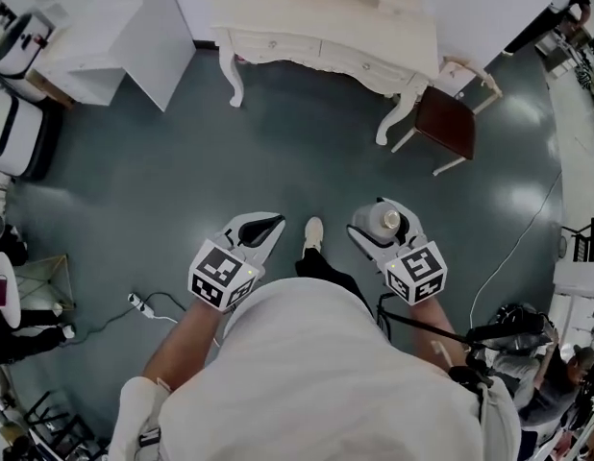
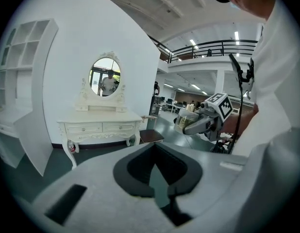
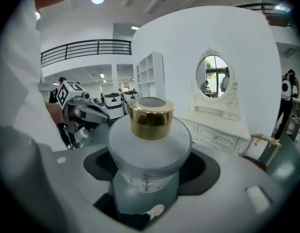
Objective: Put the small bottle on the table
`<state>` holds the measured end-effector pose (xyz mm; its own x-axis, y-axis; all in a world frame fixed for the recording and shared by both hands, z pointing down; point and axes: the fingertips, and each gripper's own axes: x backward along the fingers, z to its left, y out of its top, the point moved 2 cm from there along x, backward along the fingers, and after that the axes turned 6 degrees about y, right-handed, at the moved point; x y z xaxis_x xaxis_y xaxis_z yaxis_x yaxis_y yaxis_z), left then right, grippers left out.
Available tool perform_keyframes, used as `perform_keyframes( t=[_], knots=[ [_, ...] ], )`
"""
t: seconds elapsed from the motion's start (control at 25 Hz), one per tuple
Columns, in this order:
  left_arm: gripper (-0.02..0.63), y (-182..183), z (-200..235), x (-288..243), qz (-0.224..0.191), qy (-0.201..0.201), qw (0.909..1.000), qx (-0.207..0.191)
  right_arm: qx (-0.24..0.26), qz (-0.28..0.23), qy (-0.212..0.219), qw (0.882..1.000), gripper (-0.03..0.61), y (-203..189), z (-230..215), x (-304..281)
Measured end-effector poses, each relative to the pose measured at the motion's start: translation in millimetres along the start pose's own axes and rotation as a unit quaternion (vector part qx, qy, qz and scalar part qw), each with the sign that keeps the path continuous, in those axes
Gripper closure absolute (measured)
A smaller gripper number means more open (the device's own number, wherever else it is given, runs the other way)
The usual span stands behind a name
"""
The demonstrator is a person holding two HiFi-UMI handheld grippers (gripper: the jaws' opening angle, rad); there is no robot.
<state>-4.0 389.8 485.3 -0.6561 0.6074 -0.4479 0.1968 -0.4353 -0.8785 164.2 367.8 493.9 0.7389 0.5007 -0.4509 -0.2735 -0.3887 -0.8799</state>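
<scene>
The small bottle [image 3: 149,144] is being held over the floor, well short of the white dressing table [image 1: 326,51]. Your left gripper [image 1: 263,229] is hanging empty, its jaws drawn together; your right gripper [image 1: 382,225] is clamping the bottle's body. Only the right gripper view is showing the gold cap [image 3: 151,116] — and a label [image 3: 145,181] whose print is too small to read.

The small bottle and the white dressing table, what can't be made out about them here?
- Small bottle: base hidden between the right hand-held gripper's jaws, right gripper view; label print too small to read.
- Dressing table: back of its top cut off by the head view's upper edge.
- Object by the table leg, left gripper view: too small to identify.
</scene>
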Motion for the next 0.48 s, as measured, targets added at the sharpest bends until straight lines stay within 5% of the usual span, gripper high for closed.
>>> perform_keyframes(
  t=[0.32,0.48],
  knots=[
    [0.611,89,73,-94,-0.005,0.028,0.9996,-0.005,0.036,0.008,0.025,0.999,0.241,59,-128,-57],
    [0.611,114,87,-109,-0.015,0.032,0.9994,-0.002,0.04,0.015,0.028,0.999,0.24,74,-156,-73]
  ],
)
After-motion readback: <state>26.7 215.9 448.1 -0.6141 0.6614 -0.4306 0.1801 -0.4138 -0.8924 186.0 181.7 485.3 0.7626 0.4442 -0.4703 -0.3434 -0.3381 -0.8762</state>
